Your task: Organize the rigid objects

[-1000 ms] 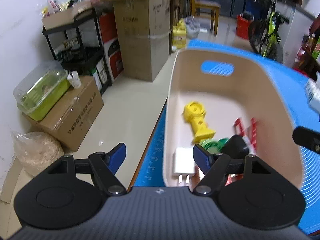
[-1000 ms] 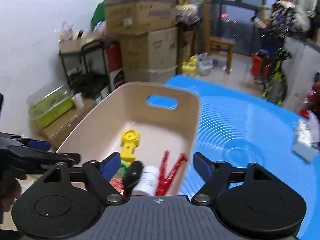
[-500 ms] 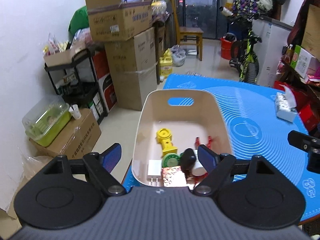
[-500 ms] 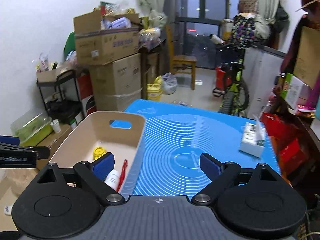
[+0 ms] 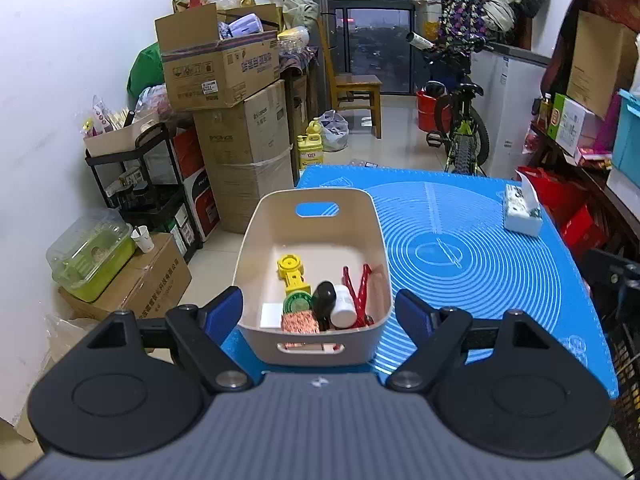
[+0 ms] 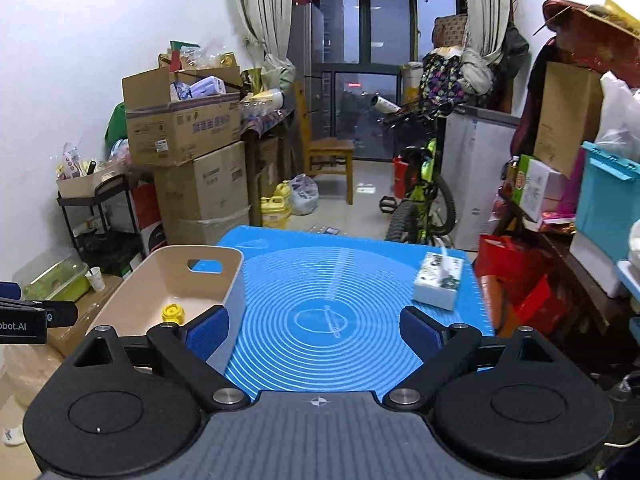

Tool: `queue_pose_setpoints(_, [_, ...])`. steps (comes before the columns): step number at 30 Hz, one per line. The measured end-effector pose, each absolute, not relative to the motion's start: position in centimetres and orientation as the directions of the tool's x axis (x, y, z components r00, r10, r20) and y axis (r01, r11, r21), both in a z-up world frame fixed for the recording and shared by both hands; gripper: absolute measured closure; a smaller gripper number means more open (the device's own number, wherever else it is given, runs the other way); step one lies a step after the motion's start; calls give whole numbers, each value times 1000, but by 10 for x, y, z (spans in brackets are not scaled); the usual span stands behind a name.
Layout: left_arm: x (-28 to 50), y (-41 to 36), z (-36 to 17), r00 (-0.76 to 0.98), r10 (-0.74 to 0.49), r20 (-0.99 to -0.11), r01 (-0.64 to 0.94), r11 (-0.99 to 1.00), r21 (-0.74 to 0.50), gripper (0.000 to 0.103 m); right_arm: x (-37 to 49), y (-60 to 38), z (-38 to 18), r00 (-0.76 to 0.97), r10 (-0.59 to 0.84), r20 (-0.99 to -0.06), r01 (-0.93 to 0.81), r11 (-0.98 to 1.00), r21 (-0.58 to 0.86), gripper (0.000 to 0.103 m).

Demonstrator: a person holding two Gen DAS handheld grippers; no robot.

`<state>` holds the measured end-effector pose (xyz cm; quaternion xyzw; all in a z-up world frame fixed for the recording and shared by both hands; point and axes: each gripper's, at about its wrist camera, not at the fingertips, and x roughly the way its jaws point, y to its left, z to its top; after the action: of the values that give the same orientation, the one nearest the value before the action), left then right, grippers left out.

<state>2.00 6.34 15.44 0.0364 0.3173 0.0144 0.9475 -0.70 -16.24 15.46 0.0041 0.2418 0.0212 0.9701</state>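
**packrat_88:** Cluttered storeroom vibe, cardboard boxes point(image 5: 224, 60) stacked up at 10 o'clock, a bicycle point(image 5: 460, 132) parked at 1 o'clock by the dark window. Blue silicone mat point(image 5: 472, 248) covers the table. Beige storage bin point(image 5: 256, 240) sits on the mat's left edge, at 12 o'clock from the left gripper point(image 5: 318, 314)

**tidy_tom:** what's in the bin?

**packrat_88:** yellow plastic toy part point(image 5: 291, 274), a green round thing point(image 5: 297, 304), something black and rounded point(image 5: 325, 295), a white bottle point(image 5: 344, 307), red tongs point(image 5: 360, 286), a white charger point(image 5: 270, 315) and a coppery scrubby-looking block point(image 5: 300, 323). All bunched at the near end

**tidy_tom:** and the grippers?

**packrat_88:** both spread wide with nothing between the fingers. Right gripper point(image 6: 314, 328) points over bare mat, bin off at its 10 o'clock. Both sets of jaws have just been opening a bit further

**tidy_tom:** so sorting's done?

**packrat_88:** looks nearly done to me, mat's cleared apart from a tissue pack point(image 6: 438, 280) at 1 o'clock from the right gripper. That's soft, so I doubt it counts as rigid. My guess for the next move: either just back off and finish, or check for strays outside the views
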Motion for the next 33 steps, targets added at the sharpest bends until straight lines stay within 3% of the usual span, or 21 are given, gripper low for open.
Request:
queue_pose_setpoints(16, [-27, 22, 124, 795, 9, -606, 38, 997, 65, 20, -77, -204, 134, 895, 25, -446, -10, 999, 35, 10])
queue_pose_setpoints(33, [-34, 3, 65, 778, 15, -628, 42, 996, 75, 20, -92, -207, 56, 878, 42, -476, -46, 999, 3, 11])
